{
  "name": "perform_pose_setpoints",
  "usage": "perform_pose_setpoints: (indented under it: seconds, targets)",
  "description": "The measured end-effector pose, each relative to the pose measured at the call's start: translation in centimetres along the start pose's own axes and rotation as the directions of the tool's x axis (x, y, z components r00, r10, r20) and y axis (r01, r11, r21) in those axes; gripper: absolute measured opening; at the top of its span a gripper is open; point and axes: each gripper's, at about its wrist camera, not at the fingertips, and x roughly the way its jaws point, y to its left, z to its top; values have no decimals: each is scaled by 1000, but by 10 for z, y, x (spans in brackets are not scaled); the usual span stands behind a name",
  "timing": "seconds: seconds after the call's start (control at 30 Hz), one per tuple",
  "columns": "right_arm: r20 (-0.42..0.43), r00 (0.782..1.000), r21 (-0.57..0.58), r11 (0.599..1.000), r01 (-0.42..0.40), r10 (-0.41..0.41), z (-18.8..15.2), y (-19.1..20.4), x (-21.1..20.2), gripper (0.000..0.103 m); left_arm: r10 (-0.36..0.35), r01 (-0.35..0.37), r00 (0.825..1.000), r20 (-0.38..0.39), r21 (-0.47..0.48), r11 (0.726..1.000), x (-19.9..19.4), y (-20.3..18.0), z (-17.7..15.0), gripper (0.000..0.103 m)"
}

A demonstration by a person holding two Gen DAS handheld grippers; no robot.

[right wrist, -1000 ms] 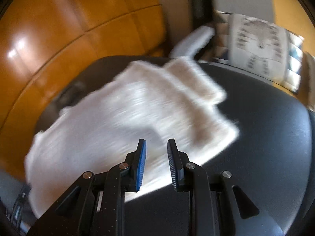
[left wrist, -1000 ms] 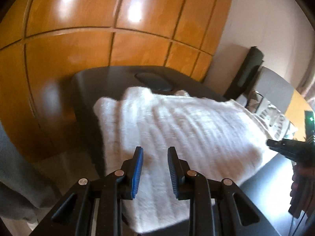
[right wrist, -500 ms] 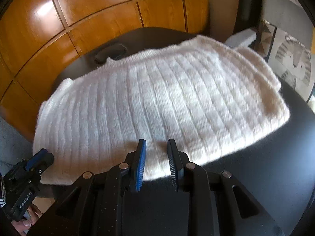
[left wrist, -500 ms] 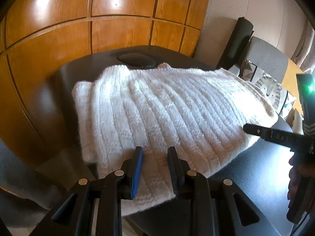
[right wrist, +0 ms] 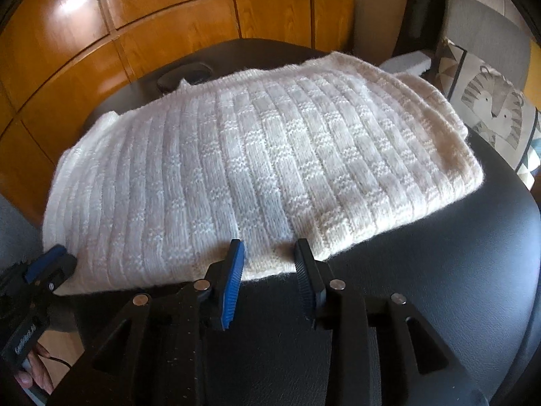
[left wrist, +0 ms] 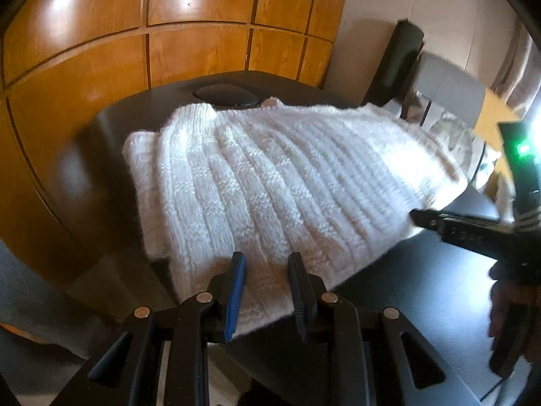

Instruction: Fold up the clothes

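A white ribbed knit sweater (left wrist: 270,182) (right wrist: 257,169) lies folded flat on a black padded table (right wrist: 439,287). My left gripper (left wrist: 265,267) hovers at the sweater's near left corner. Its jaws stand a little apart, with flat knit showing in the gap and no pad pressing on it. My right gripper (right wrist: 268,253) sits at the sweater's near hem. Its jaws are opening, and the hem edge lies between and under the tips, untouched by the pads. Each gripper shows in the other's view: the right gripper (left wrist: 449,223) at the sweater's right edge, the left gripper (right wrist: 44,267) at its left corner.
Wooden wall panels (left wrist: 169,50) stand behind the table. A dark oval recess (left wrist: 230,96) lies in the table's far end, just past the sweater. A grey chair (right wrist: 487,30) and a cushion with a tiger print (right wrist: 493,108) are at the right. The table's near right part (right wrist: 456,304) is bare.
The right gripper swung across and settled at the sweater's near hem, and its jaws have spread wider. The left gripper stayed at the near left corner, only tilting slightly.
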Motion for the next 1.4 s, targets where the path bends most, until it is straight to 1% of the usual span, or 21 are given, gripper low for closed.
perform_pose_setpoints:
  seconds: [0.03,0.1,0.13,0.17,0.2,0.27,0.33,0.4,0.5,0.6,0.77,0.87,0.9,1.0,1.07,1.1,1.17,1.23,1.3,1.37,1.4]
  targets:
    - [1,1000,12,1000,-7,7,2,0,-1,34,-21,21,1000,10,-19,1000,-3,2,2,26]
    - [38,999,34,999,-39,38,7,0,-6,34,-45,48,994,99,-36,998,-16,4,20,26]
    - [57,997,41,998,-52,49,10,0,-7,34,-33,38,990,135,-33,999,-20,4,31,26]
    - [76,995,48,997,-64,60,13,1,-9,34,-19,24,988,151,-32,999,-20,4,38,26]
    - [90,993,52,996,-78,73,15,3,-10,34,13,-7,986,167,-36,999,-17,5,54,26]
    - [117,987,52,992,-117,110,21,10,-12,34,53,-41,985,167,-75,996,-4,11,71,26]
    - [111,986,31,991,-132,127,27,20,-9,34,82,-66,985,150,-105,992,9,16,83,26]
    - [102,985,0,990,-138,137,32,33,-6,34,108,-100,991,77,-107,989,34,23,84,26]
    - [102,983,-48,988,-146,151,40,51,-2,34,150,-150,989,-3,-99,984,53,29,69,26]
    - [108,979,-81,983,-167,175,49,66,3,34,139,-136,989,49,-76,988,45,33,53,26]
    - [81,983,-131,980,-153,164,69,97,24,34,134,-131,989,56,-61,990,42,32,45,26]
    - [28,985,-144,976,-165,171,69,111,41,34,131,-127,989,66,-61,990,42,33,44,25]
    - [19,988,-160,976,-151,156,66,115,45,34,132,-128,988,75,-58,990,42,33,43,25]
    - [40,988,-201,969,-140,151,57,120,42,34,139,-136,986,88,-42,990,42,32,39,24]
    - [43,982,-188,967,-173,184,60,115,35,34,134,-130,987,93,-44,991,40,33,38,24]
    - [61,979,-171,968,-183,196,61,108,28,34,131,-127,987,95,-47,991,38,33,38,24]
    - [124,975,-117,979,-169,183,61,89,12,34,127,-122,987,102,-53,991,35,34,37,24]
    - [182,974,-72,990,-120,131,61,63,-2,34,123,-116,986,111,-62,991,30,35,36,24]
    - [204,978,-49,998,-44,53,61,41,-5,34,112,-100,985,131,-97,990,24,36,35,24]
    - [190,982,-13,1000,16,-13,63,11,-2,34,122,-106,981,149,-110,988,20,36,34,24]
    - [181,982,6,999,45,-45,63,-4,0,34,132,-118,981,141,-100,988,21,35,33,24]
